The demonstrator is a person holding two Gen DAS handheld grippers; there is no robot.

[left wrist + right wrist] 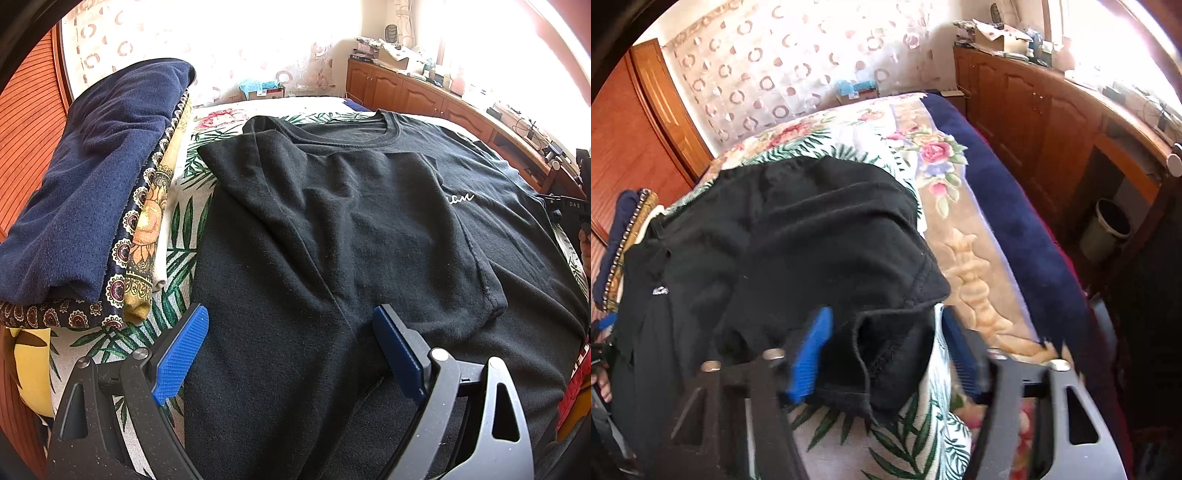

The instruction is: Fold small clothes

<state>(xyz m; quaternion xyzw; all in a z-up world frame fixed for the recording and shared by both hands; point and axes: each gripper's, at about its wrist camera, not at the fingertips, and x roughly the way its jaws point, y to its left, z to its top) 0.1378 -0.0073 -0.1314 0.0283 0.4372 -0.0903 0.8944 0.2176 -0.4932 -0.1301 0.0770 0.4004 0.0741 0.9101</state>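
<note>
Left wrist view: black T-shirt (pixel 369 221) lying on the bed (pixel 184 236), one sleeve already folded in | folded pile (pixel 85 192) sitting beside it | left gripper (pixel 291 350) hovering, jaws open | right gripper (pixel 882 354), jaws standing around the other sleeve (pixel 886 347), pads not visibly pressing | remaining folds pending.

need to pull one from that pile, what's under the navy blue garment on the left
Under the navy garment lies a dark cloth with round medallion prints, then a yellow floral piece and a white edge. Only their edges show; the rest is covered. All sit on the leaf-print bedcover.
</note>
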